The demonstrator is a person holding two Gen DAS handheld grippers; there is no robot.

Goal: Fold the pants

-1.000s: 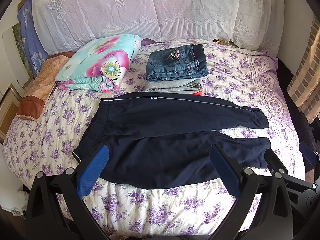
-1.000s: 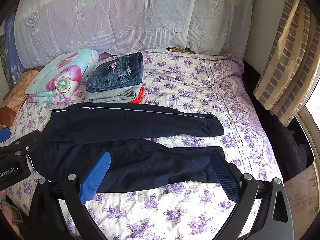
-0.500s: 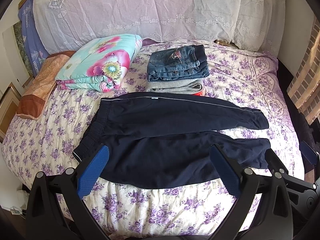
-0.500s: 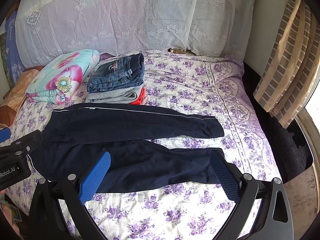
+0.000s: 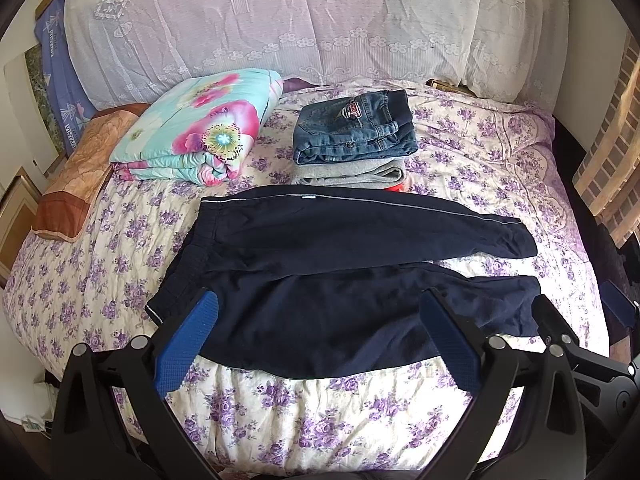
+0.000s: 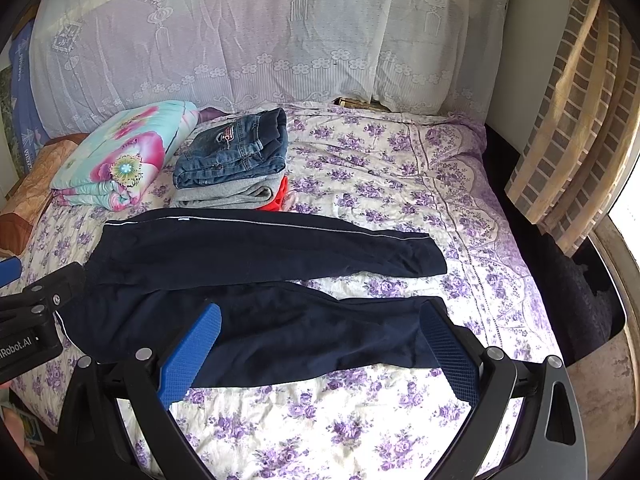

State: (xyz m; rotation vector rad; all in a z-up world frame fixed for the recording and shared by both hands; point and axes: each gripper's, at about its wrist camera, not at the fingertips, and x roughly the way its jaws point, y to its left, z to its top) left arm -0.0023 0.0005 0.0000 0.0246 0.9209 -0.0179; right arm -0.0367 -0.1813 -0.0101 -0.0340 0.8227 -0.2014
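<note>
Dark navy pants [image 5: 340, 272] lie spread flat on the bed, waistband at the left, both legs running to the right; they also show in the right wrist view [image 6: 260, 284]. My left gripper [image 5: 318, 338] is open and empty, hovering over the near leg by the waist end. My right gripper [image 6: 320, 348] is open and empty above the near leg toward the cuff. Part of the right gripper shows at the right edge of the left wrist view [image 5: 592, 344].
A stack of folded jeans [image 5: 354, 130] on grey clothes [image 5: 352, 174] sits behind the pants. A folded floral quilt [image 5: 200, 132] lies at the back left. The floral bedspread [image 5: 320, 412] runs to the near edge. A dark gap and a curtain [image 6: 580, 128] flank the right side.
Both views have crept slightly: the scene has shifted a little down and right in the frames. The pants have not moved. Both grippers stay open.
</note>
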